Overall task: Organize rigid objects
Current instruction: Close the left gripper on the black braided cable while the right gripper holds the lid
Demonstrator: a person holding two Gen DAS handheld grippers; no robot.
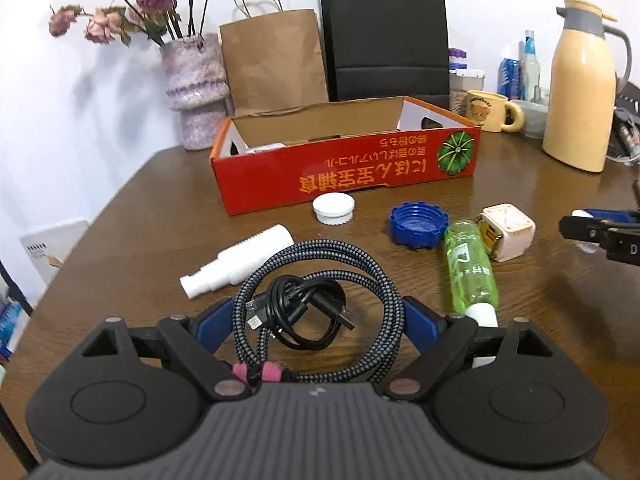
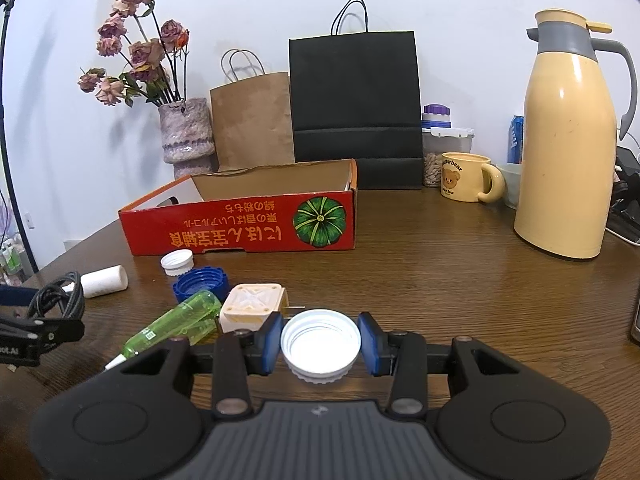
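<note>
My left gripper (image 1: 318, 320) is shut wide on a coiled braided cable (image 1: 320, 276) with a black cable bundle (image 1: 308, 308) inside it, blue pads against both sides of the coil. My right gripper (image 2: 320, 340) is shut on a white screw cap (image 2: 320, 344), mouth up, just above the table. On the table lie a white bottle (image 1: 240, 264), another white cap (image 1: 333, 208), a blue cap (image 1: 418, 224), a green bottle (image 1: 470, 268) and a cream cube (image 1: 508, 236). The open red cardboard box (image 1: 344, 172) stands behind them.
Along the back wall stand a vase of dried flowers (image 1: 196, 92), a brown paper bag (image 1: 272, 64) and a black one (image 1: 386, 36). At the right are a bear mug (image 2: 466, 178), a tall cream thermos (image 2: 568, 144) and jars. The table edge falls away at left.
</note>
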